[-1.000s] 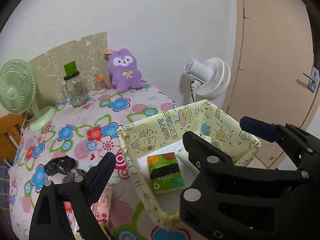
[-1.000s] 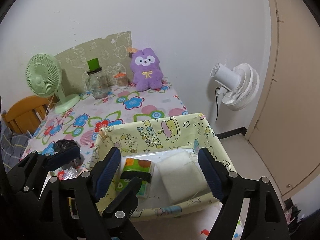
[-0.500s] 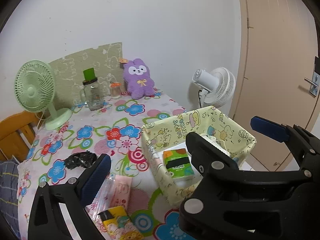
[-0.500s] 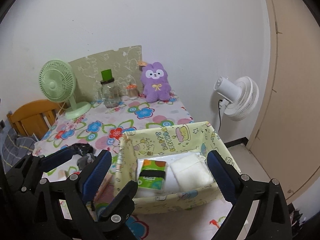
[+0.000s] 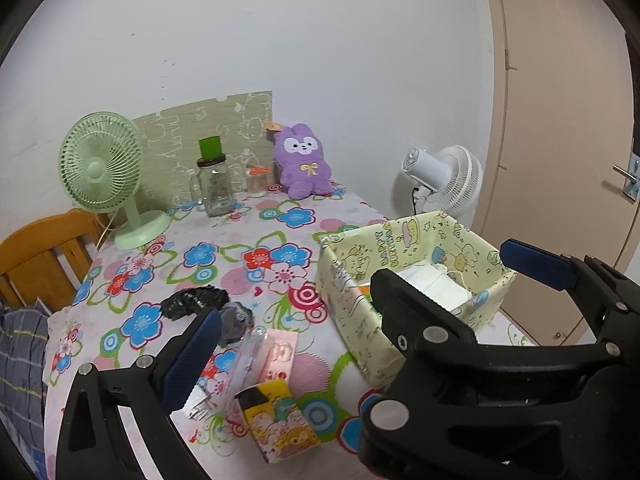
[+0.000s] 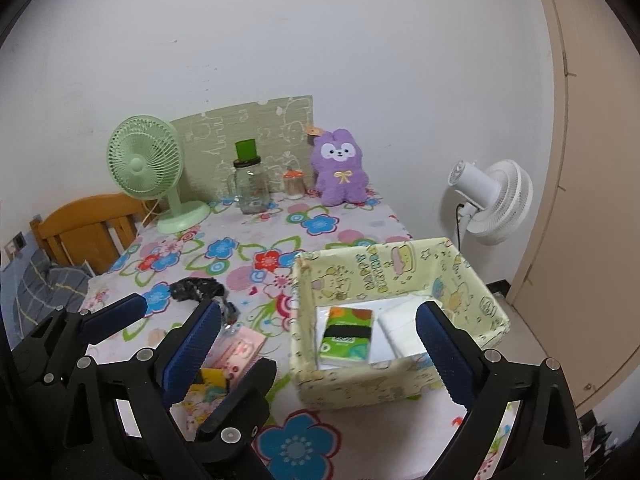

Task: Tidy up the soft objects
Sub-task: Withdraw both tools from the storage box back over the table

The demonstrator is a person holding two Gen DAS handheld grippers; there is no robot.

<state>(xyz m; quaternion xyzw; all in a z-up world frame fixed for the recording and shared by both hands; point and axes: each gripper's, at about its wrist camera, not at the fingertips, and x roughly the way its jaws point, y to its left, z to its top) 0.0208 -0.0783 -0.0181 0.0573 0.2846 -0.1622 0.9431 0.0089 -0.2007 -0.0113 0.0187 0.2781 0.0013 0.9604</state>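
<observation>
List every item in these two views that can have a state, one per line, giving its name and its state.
left gripper: open, empty
right gripper: open, empty
yellow fabric bin: upright, holding packs
green tissue pack: lying flat in bin
white pack: in bin, beside green pack
purple plush bunny: upright against wall
glass jar: upright, lidded
green fan: upright; running or not, cannot tell
yellow pack: on table, outside bin

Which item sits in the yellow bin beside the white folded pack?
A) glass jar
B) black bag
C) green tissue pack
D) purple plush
C: the green tissue pack lies flat inside the bin, left of the white pack; both grippers are open and empty.
</observation>
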